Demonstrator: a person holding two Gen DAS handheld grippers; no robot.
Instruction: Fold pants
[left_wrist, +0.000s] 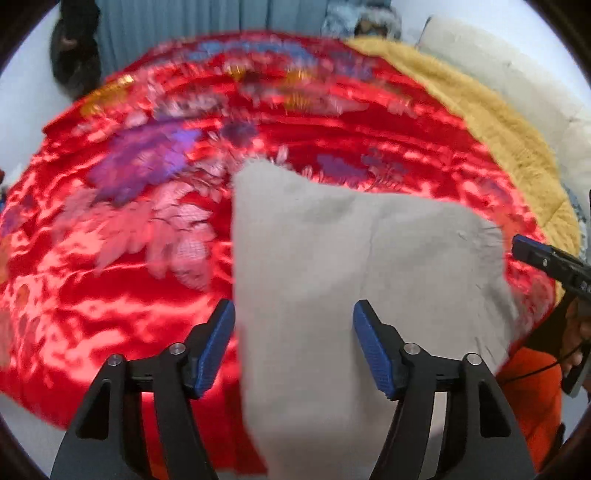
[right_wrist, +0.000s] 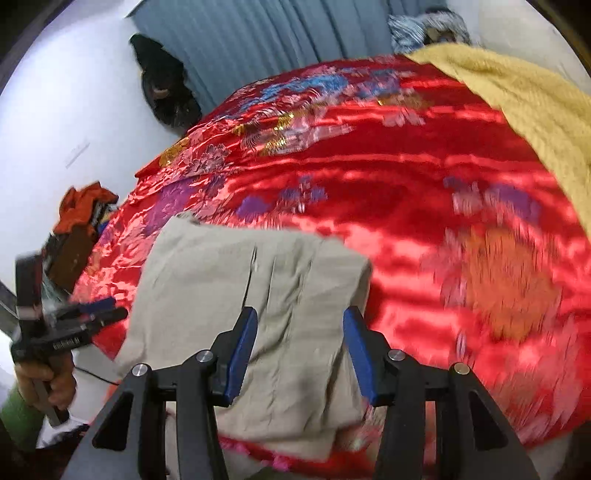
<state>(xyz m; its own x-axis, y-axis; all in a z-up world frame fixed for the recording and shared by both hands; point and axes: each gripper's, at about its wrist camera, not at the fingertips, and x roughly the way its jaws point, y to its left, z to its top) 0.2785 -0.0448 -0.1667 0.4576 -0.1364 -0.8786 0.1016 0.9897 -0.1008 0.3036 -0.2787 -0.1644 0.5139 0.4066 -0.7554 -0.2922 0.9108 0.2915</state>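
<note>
Grey-beige pants (left_wrist: 354, 266), already folded into a compact pad, lying on the red floral bedspread (left_wrist: 155, 229) near the bed's close edge. Long axis running from the near edge away toward the middle of the bed; one end draped over the edge, seen low in the right wrist view. Vertical crease or seam visible down the middle of the top layer.

Left hand-held gripper (left_wrist: 293, 347) directly over the pad's left border — left finger above the bedspread, right finger above the cloth. Jaws standing wide, nothing pinched between the blue pads, no pad seen pressing on fabric. Right hand-held gripper (right_wrist: 299, 349) over the pad's right half, both fingers above the cloth, jaws at a middling gap, likewise empty; touching or hovering above the cloth cannot be told from this angle, though no fabric looks gathered between the pads.

Key relation: pants straight ahead of and beneath both tools, long axis roughly in line with each tool's pointing direction, so any further fold would likely bring the far end toward the near one, or the draped end up. Neither hand clearly nearer; the right sits more centrally over the cloth, the left at its margin.

Further out — yellow blanket (right_wrist: 524, 110) along the bed's far right side, blue-grey curtain (right_wrist: 258, 44) behind, dark garment (right_wrist: 166, 85) hanging on the white wall. Much motion blur in both views.
</note>
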